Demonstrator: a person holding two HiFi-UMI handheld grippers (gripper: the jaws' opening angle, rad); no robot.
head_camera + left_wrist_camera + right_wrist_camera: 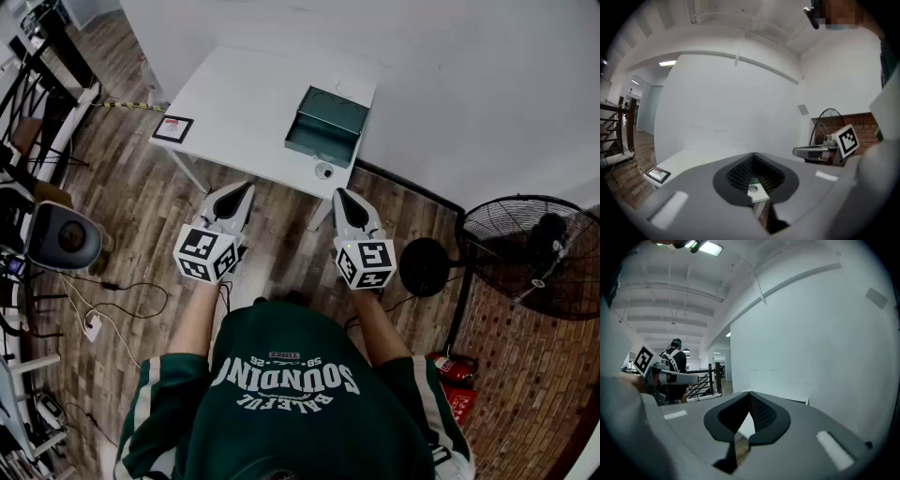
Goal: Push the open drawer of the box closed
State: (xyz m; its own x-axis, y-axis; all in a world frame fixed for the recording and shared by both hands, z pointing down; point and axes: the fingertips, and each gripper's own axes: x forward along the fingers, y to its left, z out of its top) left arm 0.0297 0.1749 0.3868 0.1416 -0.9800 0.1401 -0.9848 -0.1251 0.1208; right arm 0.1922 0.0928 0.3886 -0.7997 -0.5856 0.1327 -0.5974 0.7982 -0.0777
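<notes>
Box [336,108] sits at the bench's [244,98] near right corner, drawer [322,142] poking toward the near edge, dead ahead of the right gripper [340,197]. Left gripper [244,190] is further off. Both sets of fingers together, empty.

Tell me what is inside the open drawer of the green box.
The drawer shows only its bare green floor, nothing visible in it. Its rear part is hidden under the box.

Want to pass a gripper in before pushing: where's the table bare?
Bare: the wide table stretch between the framed card and the green box. Crowded: the front edge by the box, where a small round object sits.
</notes>
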